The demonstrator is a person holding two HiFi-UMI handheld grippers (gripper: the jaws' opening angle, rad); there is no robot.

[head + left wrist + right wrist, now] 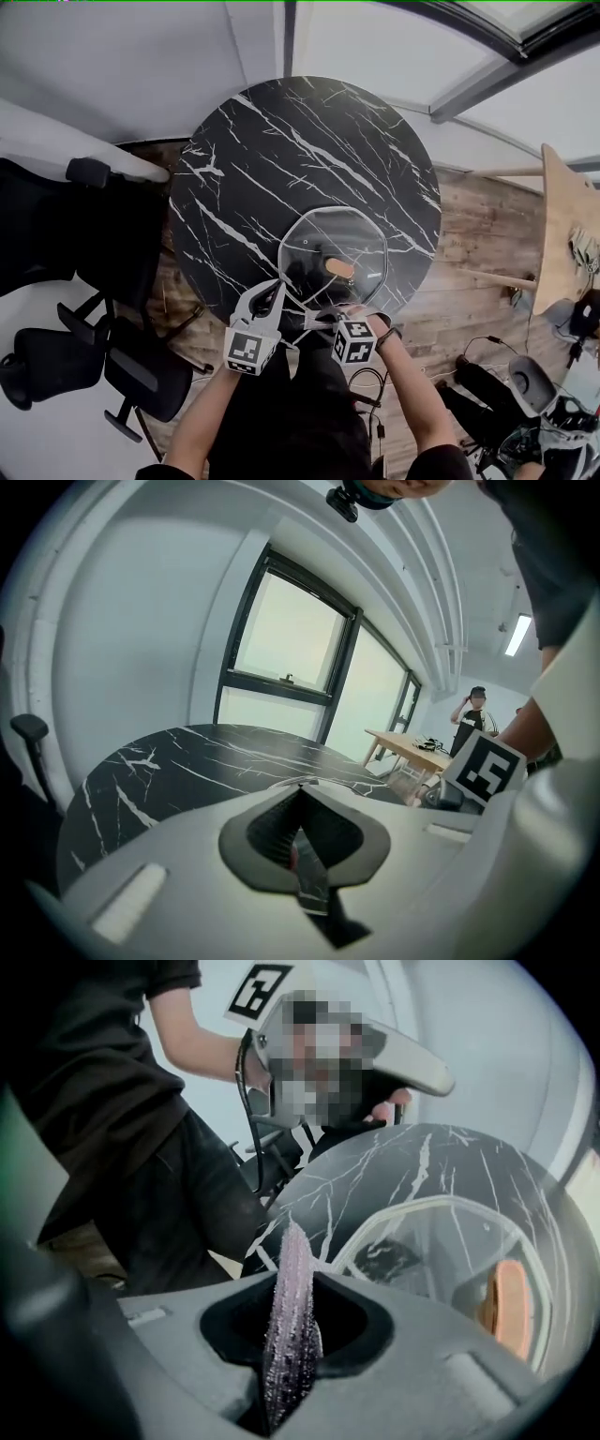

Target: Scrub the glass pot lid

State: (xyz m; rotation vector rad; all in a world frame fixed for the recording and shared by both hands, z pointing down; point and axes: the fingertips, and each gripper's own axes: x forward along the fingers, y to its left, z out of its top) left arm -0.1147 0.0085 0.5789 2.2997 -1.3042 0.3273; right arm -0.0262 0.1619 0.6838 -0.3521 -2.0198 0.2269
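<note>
My left gripper (pixel 300 799): jaws pinching thin grey strip (pixel 310 876) | my right gripper (pixel 298 1283): jaws pinching purple scrub pad (pixel 289 1335) | glass pot lid (pixel 441 1241): just ahead of it.

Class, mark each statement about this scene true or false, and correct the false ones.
1. The lid lies on a round black marbled table. True.
2. The right gripper has empty jaws. False: its jaws are shut on a purple scrubber.
3. The lid's knob is orange-brown. True.
4. The lid sits at the far edge of the table, away from the person. False: it sits on the near side, just ahead of both grippers.
</note>
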